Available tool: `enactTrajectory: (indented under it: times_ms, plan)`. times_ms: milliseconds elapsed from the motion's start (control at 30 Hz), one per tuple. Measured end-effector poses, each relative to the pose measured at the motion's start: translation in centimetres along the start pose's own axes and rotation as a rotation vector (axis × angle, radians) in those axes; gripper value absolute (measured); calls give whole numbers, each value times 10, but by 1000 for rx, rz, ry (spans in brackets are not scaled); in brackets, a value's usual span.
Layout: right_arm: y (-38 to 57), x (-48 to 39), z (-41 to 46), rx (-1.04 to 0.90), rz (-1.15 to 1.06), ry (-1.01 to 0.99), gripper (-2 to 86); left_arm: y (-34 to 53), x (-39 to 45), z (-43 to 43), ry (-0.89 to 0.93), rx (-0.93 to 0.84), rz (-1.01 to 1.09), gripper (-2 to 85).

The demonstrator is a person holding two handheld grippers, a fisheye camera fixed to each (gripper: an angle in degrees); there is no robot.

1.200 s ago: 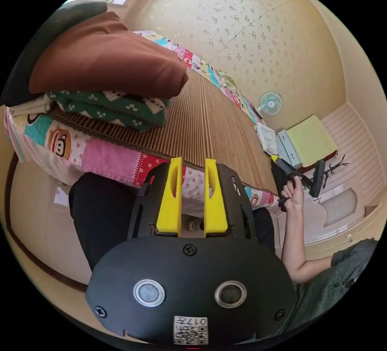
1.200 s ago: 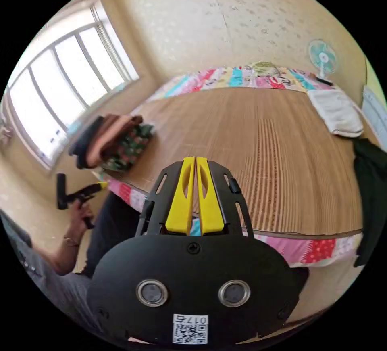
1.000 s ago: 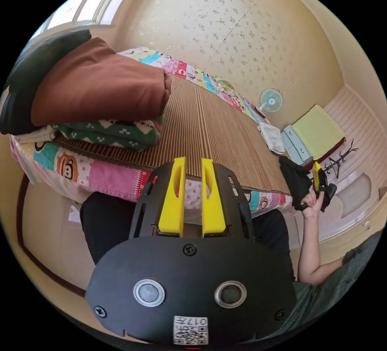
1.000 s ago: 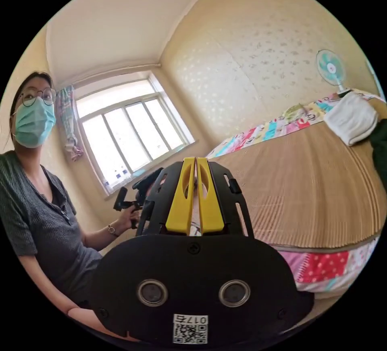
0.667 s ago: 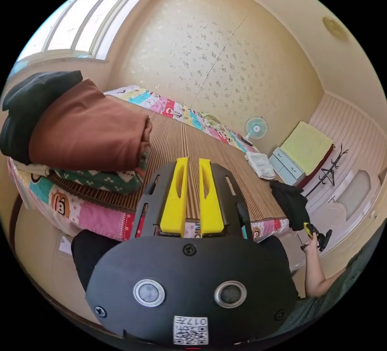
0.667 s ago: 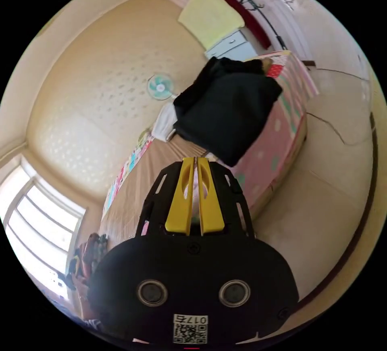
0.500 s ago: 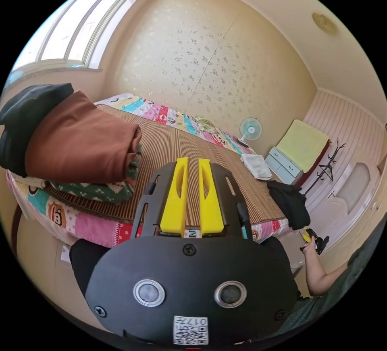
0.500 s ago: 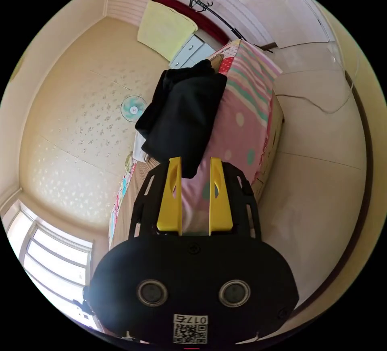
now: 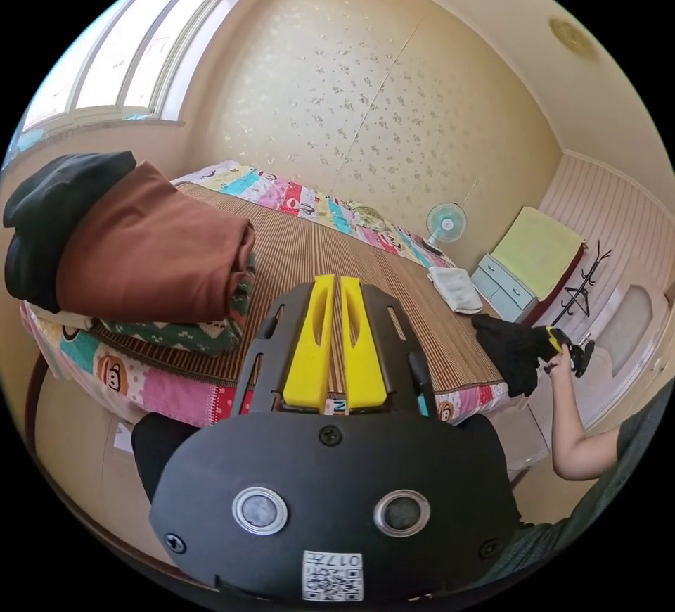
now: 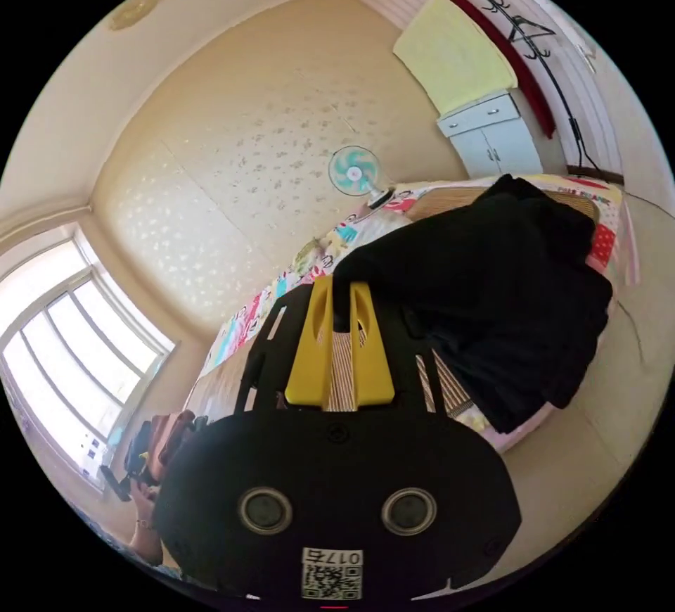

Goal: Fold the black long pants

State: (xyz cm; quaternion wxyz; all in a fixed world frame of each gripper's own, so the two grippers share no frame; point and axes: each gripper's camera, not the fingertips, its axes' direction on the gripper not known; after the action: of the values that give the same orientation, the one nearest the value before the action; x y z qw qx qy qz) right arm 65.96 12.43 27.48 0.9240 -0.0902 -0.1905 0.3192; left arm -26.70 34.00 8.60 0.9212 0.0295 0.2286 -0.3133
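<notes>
Black long pants [image 10: 492, 302] are lying bunched at the corner of the bed, on the striped mat [image 9: 351, 267], with part of the fabric hanging over the bed's edge. The right gripper [image 10: 341, 292] is pinching a fold of the pants between its two yellow jaws, which are standing nearly together around the cloth. In the left gripper view the same pants [image 9: 510, 355] are sitting at the far corner, where the right gripper [image 9: 566, 352] and the person's hand [image 9: 562, 366] are meeting them. The left gripper [image 9: 332, 285] is hovering over the near bed edge, jaws almost touching and gripping nothing. A pile of folded clothes [image 9: 140, 253] is resting on the mat's other end.
</notes>
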Motion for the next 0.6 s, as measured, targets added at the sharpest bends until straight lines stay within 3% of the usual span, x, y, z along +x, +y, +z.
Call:
enactTrajectory:
  times_ms: [133, 267, 367, 500, 600]
  plan:
    - [-17, -70, 68, -199, -213, -154, 15, 1, -4, -5, 30, 12, -29, -9]
    - [34, -148, 142, -462, -381, -423, 15, 7, -7, -7, 3, 10, -21, -10]
    - [103, -170, 185, -669, -331, -593, 15, 11, -16, -4, 4, -21, -67, -10]
    - [209, -176, 204, -957, -326, -643, 16, 14, -27, -10, 1, -12, -83, -10]
    - [254, -179, 179, -1016, -283, -755, 20, 14, -35, -10, -44, -30, -58, -10]
